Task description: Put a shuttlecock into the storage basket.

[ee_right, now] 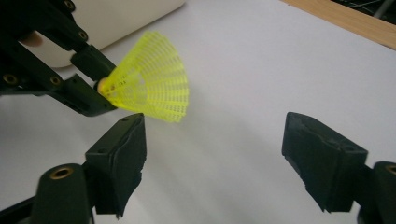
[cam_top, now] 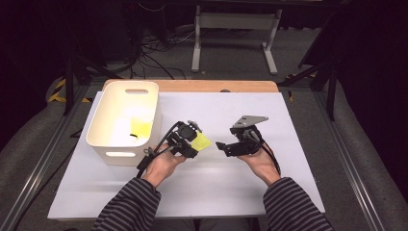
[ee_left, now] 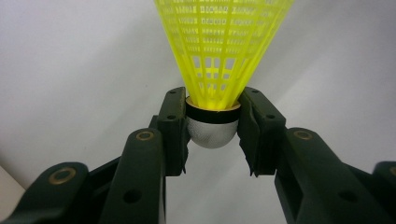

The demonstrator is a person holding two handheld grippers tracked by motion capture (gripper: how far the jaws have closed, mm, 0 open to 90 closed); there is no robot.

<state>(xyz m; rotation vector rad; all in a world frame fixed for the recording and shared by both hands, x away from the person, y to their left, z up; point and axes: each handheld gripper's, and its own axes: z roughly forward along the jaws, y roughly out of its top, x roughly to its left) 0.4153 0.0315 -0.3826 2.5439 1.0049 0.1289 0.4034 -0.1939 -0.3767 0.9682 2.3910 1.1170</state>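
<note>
Your left gripper (cam_top: 192, 139) clamps the yellow shuttlecock (ee_left: 219, 70) by its silver cap, skirt pointing right, held over the white surface (cam_top: 240, 187) near its middle. Your right gripper (cam_top: 231, 144), just to the right, is spread wide. Farther left, a white bin (cam_top: 122, 120) holds a second yellow shuttlecock (cam_top: 140, 127). No readable writing.

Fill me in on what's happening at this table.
A person works with a gripper in each hand over a white table. The left gripper is shut on the cork base of a yellow shuttlecock, holding it just off the table. The right gripper is open and holds nothing, facing the shuttlecock. A white bin to the left holds another yellow shuttlecock.
</note>
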